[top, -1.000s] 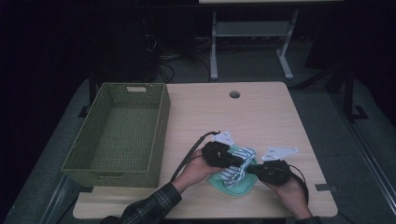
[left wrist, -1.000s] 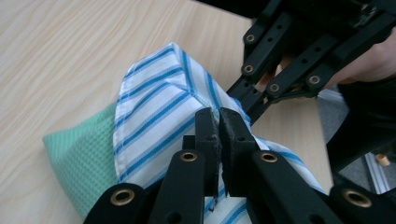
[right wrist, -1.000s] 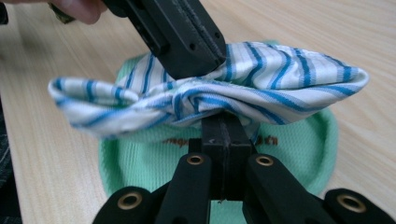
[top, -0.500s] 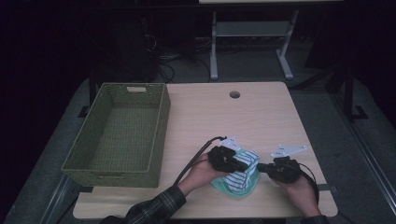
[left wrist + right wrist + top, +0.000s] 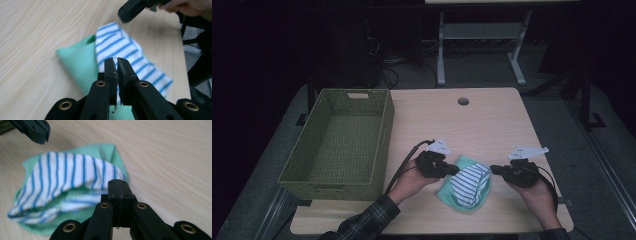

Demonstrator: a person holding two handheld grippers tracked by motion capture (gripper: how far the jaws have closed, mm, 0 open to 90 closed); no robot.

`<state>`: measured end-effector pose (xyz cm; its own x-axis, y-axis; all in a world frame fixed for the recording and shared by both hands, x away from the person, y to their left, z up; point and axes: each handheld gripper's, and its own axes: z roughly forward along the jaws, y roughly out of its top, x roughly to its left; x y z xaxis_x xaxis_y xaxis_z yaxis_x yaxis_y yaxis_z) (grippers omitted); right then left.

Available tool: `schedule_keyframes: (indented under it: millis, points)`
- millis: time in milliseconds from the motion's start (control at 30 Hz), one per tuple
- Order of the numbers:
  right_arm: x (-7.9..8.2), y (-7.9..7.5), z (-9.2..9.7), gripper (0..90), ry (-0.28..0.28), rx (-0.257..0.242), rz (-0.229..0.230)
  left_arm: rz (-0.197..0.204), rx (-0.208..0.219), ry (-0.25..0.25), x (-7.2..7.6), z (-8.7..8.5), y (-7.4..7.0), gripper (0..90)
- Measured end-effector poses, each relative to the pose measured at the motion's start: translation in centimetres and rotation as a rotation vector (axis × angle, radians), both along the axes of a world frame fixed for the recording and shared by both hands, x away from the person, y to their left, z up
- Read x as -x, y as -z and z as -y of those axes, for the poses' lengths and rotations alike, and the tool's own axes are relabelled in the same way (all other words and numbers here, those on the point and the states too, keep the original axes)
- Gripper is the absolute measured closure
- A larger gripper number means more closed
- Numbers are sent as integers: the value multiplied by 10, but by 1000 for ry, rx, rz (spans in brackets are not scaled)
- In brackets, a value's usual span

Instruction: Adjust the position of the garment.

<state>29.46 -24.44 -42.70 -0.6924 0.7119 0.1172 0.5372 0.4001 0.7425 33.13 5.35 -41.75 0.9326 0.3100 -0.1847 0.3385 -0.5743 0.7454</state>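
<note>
On the light wood table (image 5: pixel 492 125), w/ a green woven basket (image 5: pixel 337 142) at its left edge, we see a blue-striped white cloth (image 5: pixel 470 182) lying folded on a green cloth (image 5: pixel 447 192) near the front edge, between both grippers. Left gripper (image 5: pixel 453 170): jaws closed together, nothing gripped, tips at the cloth's left edge. Right gripper (image 5: pixel 493 170): jaws fully closed, empty, just beside the cloth's right edge.
</note>
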Motion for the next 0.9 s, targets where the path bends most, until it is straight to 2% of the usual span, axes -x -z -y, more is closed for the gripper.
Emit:
schedule_keyframes:
  millis: [67,167,333,400,600,900]
  points:
    - [-4,-2,-6,897,-22,-15,6,-8,-4,-18,0,-6,2,859]
    - [-11,-3,-16,897,-52,-11,11,-15,-19,-30,2,-13,5,859]
    - [-25,-5,-37,897,-81,-25,12,-21,-38,-27,4,-17,11,859]
    - [-32,-5,-46,897,-100,-19,21,-31,-41,-27,4,-15,14,859]
    - [-47,0,-69,897,-125,-18,-5,-27,-71,2,7,-7,23,864]
    - [-53,22,-76,898,-126,32,-61,-10,-133,36,13,3,32,867]
